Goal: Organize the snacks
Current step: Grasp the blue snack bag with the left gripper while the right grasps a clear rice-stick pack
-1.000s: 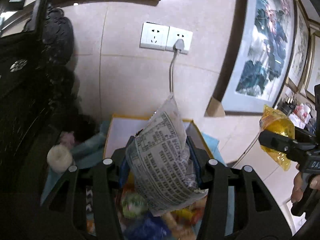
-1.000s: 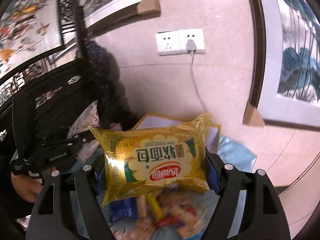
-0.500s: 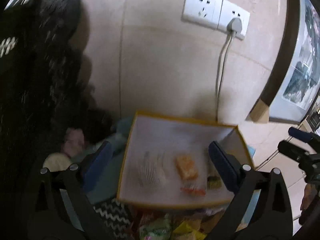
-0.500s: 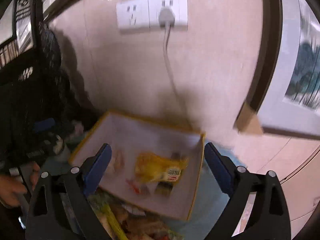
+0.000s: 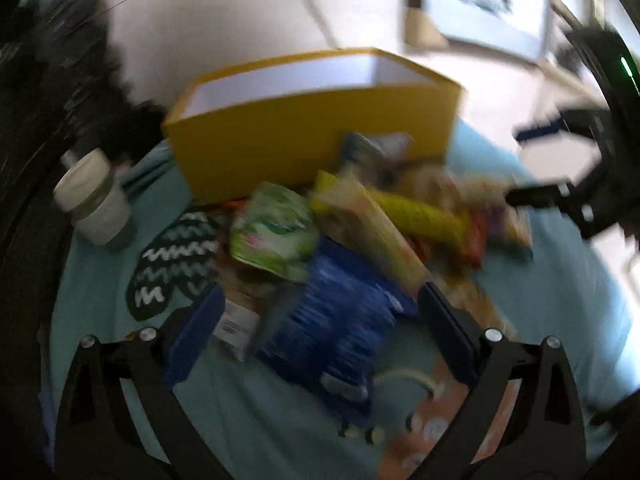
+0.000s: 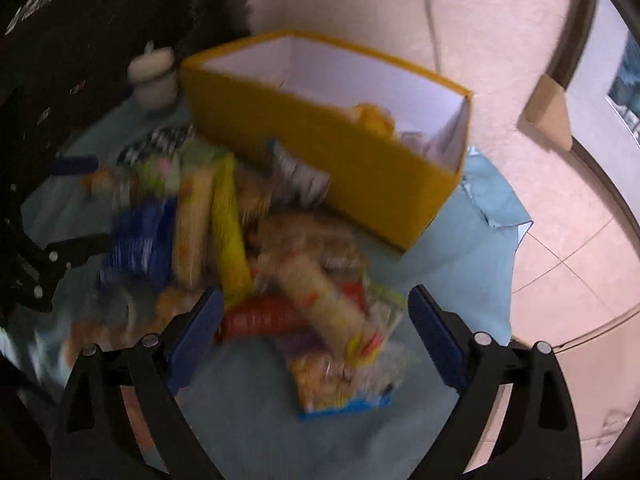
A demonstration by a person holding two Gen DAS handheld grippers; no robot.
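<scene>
Both the left tool (image 5: 318,310) and right tool (image 6: 312,312) hung wide open and empty over the snacks (image 6: 248,248) beside the yellow box (image 5: 312,140).

There is one yellow cardboard box (image 5: 316,140) with white inside walls. One white jar (image 5: 94,204) with a lid stands near it. One blue crinkly snack bag (image 5: 336,320) and one green and white snack bag (image 5: 276,236) lie in the pile. One long yellow snack stick (image 6: 228,236) lies there too. The blur hides the other snacks, too many to count.
</scene>
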